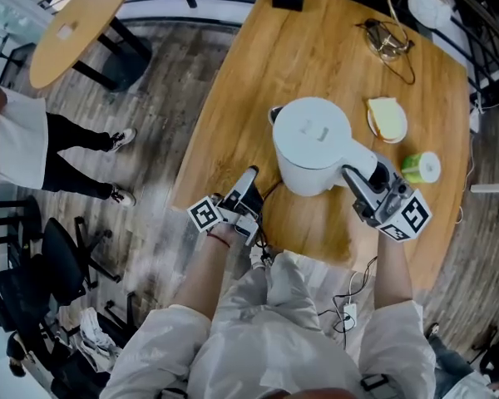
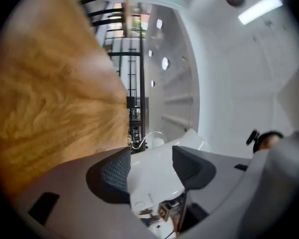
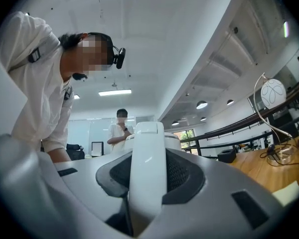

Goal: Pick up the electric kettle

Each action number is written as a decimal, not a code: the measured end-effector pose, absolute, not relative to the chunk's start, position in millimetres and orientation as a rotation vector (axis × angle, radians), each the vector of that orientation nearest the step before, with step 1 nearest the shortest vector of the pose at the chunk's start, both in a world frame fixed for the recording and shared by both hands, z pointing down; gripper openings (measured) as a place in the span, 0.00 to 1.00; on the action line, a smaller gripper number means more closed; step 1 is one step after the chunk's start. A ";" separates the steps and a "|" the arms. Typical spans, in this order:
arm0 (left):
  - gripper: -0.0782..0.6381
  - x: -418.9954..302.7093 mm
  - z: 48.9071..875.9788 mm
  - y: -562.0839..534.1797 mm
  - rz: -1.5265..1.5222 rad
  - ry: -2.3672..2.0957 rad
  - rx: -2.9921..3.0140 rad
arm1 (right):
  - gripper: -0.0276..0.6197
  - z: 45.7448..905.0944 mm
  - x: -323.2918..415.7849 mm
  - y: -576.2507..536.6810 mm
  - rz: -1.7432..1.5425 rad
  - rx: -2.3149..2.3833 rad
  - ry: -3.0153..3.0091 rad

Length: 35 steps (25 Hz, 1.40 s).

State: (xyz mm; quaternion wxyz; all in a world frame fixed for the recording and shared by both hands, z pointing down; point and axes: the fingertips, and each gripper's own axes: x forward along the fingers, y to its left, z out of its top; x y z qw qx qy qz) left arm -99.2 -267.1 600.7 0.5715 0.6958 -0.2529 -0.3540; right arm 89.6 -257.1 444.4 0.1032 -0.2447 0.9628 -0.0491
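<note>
Head view: one white kettle (image 1: 312, 140) stands near the middle of the wooden table (image 1: 316, 48), spout away from the person and handle (image 1: 362, 158) towards their right. That explains why the right gripper (image 1: 370, 185) comes in from that side and is clamped across the handle. The left gripper (image 1: 248, 179) sits at the table's near edge, just short of the kettle's body, probably placed to steady it. Also counted here are two grippers, two tables including the round one (image 1: 75, 23) on the floor beyond, one bystander (image 1: 25, 148), one green roll (image 1: 420, 167) and one lamp (image 1: 432, 2). Left gripper view: the left gripper (image 2: 149, 156) is rolled over, so the table (image 2: 50, 108) fills the left side. Its jaws stand apart and grip nothing. A white shape (image 2: 154, 178) shows in the gap, most likely the kettle seen past them, and I see no pad pressing on it. Right gripper view: the right gripper (image 3: 148, 176) has both pads closed on the single upright handle (image 3: 148, 148), low on its length. That hold suits a straight lift, though a full kettle might swing about such a narrow grip. One bystander (image 3: 120, 128) and one lamp (image 3: 273, 92) stand behind, and the table (image 3: 269, 168) shows at the right.
</note>
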 end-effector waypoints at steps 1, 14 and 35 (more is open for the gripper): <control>0.46 -95.0 606.6 -272.2 -0.898 -0.544 1.531 | 0.23 439.6 92.1 -256.4 -0.156 -0.718 2.818; 0.12 -71.9 582.3 -305.0 -1.055 -0.479 1.395 | 0.23 360.0 99.9 -243.6 -0.052 -0.675 2.702; 0.12 -34.8 414.6 -285.3 -0.286 -0.954 2.688 | 0.23 276.0 111.6 -187.4 0.135 -0.769 2.682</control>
